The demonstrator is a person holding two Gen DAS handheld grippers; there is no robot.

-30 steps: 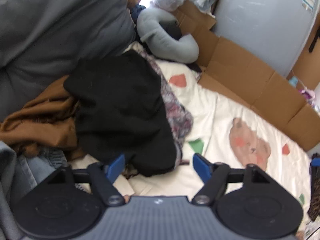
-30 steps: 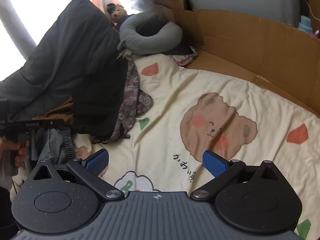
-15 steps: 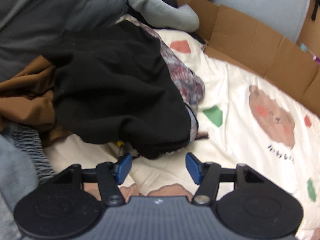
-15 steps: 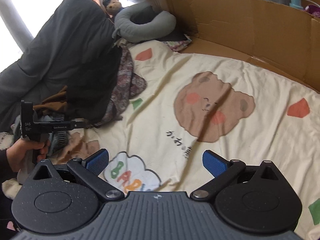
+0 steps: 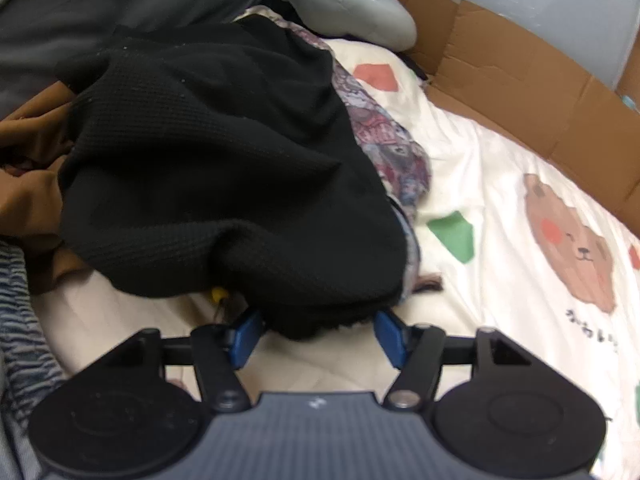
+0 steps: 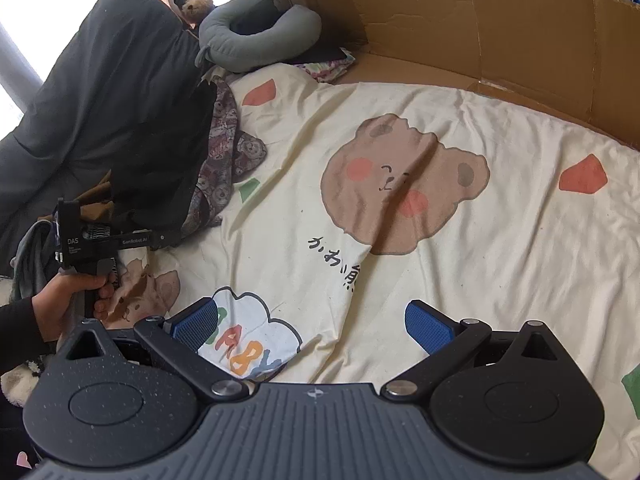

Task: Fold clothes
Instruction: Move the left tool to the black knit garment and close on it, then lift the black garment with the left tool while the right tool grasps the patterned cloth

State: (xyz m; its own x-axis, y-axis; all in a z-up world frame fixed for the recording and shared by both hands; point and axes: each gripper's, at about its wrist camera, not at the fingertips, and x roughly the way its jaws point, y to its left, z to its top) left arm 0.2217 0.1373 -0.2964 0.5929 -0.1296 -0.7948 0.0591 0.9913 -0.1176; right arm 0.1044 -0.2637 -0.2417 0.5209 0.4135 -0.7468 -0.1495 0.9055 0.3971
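Note:
A black knit garment (image 5: pixel 224 152) lies on top of a clothes pile on the cream bear-print bedsheet (image 5: pixel 500 208). Its near hem sits between the blue pads of my left gripper (image 5: pixel 319 334), which is open and level with the sheet. Under the black garment are a patterned garment (image 5: pixel 392 148) and a brown one (image 5: pixel 24 184). In the right wrist view, a hand (image 6: pixel 68 300) holds the left gripper (image 6: pixel 172 236) against the black garment (image 6: pixel 160 176). My right gripper (image 6: pixel 312 326) hovers open over the bedsheet (image 6: pixel 440 280), holding nothing.
A dark grey duvet (image 6: pixel 100 92) is heaped behind the pile. A grey neck pillow (image 6: pixel 260 36) and a teddy (image 6: pixel 196 0) lie at the far end. Cardboard walls (image 6: pixel 480 20) line the far and right sides of the bed. Striped grey fabric (image 5: pixel 16 280) lies at the left.
My left gripper has moved forward and down to the black garment, so its hem now lies between the pads. The right gripper has drifted slightly over the sheet, still open.

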